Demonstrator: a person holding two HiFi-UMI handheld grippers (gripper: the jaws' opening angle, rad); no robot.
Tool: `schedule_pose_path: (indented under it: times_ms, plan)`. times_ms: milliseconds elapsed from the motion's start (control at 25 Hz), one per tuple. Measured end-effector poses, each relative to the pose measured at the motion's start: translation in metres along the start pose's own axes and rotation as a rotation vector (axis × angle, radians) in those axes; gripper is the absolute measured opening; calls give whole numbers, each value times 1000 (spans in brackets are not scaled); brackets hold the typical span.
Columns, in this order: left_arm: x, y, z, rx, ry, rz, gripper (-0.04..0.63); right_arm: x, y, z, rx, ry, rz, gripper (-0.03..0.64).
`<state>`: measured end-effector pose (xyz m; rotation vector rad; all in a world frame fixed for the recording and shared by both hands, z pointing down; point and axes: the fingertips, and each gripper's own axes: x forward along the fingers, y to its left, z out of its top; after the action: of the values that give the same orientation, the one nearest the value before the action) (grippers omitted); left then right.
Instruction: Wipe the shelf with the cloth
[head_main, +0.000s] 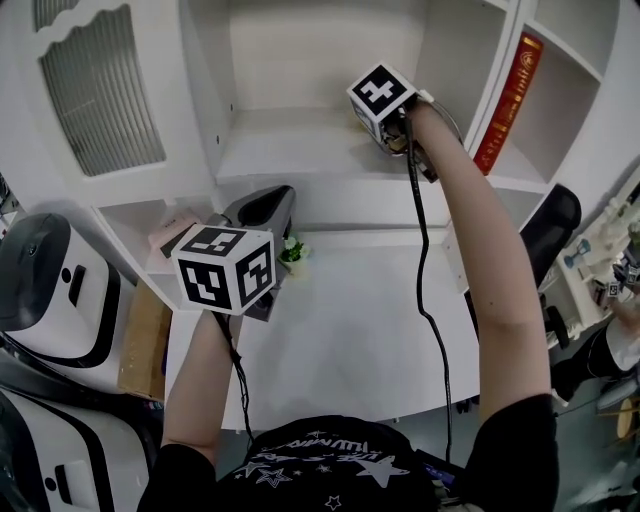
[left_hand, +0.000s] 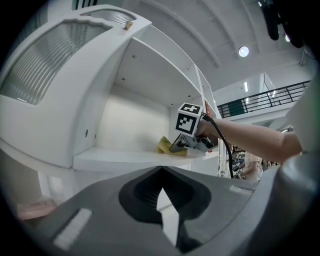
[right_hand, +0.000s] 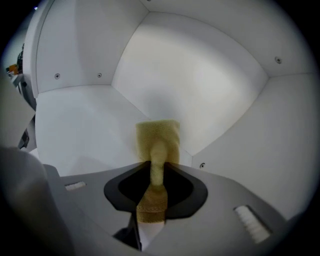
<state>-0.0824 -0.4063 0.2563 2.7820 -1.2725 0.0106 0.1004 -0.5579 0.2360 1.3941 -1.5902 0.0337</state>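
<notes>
- two tongs are seen, one held in each hand, in front of a white shelf unit (head_main: 300, 150).
- the right tongs (right_hand: 156, 172) are reached into the open middle compartment and are clenched on a yellow cloth (right_hand: 157, 142), which is pinched between the jaws as a narrow fold.
- the free end of the cloth is spread flat on the shelf board (right_hand: 85, 125), near the corner where the back wall meets the right side wall.
- in the left gripper view, the cloth is seen lying on the board just ahead of the right tongs' jaws, toward the right end of the compartment.
- the left tongs (left_hand: 162, 169) are held lower, outside the compartment, at the back of the white tabletop (head_main: 340, 330); their jaws are closed tip to tip with nothing between them.
- a small potted plant (head_main: 292, 252) is set at the back of the tabletop, just beside the left tongs.
- a red book (head_main: 508, 100) is stood upright in the compartment to the right.
- a door with ribbed glass (head_main: 100, 90) is seen on the left of the unit.
</notes>
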Motion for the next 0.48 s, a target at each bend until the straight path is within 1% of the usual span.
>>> schedule_pose_path:
  times_ms: [160, 280, 400, 480]
  plan:
    - [1, -4, -6, -9, 9, -21, 2, -2, -7, -11, 78, 47, -46, 112]
    - [-2, -5, -10, -13, 16, -34, 3, -5, -10, -19, 94, 87, -79, 112]
    - [-4, -6, -14, -13, 24, -38, 3, -6, -16, -22, 87, 77, -97, 112]
    - [-6, -2, -15, -13, 29, -32, 3, -5, -16, -19, 83, 49, -89, 111]
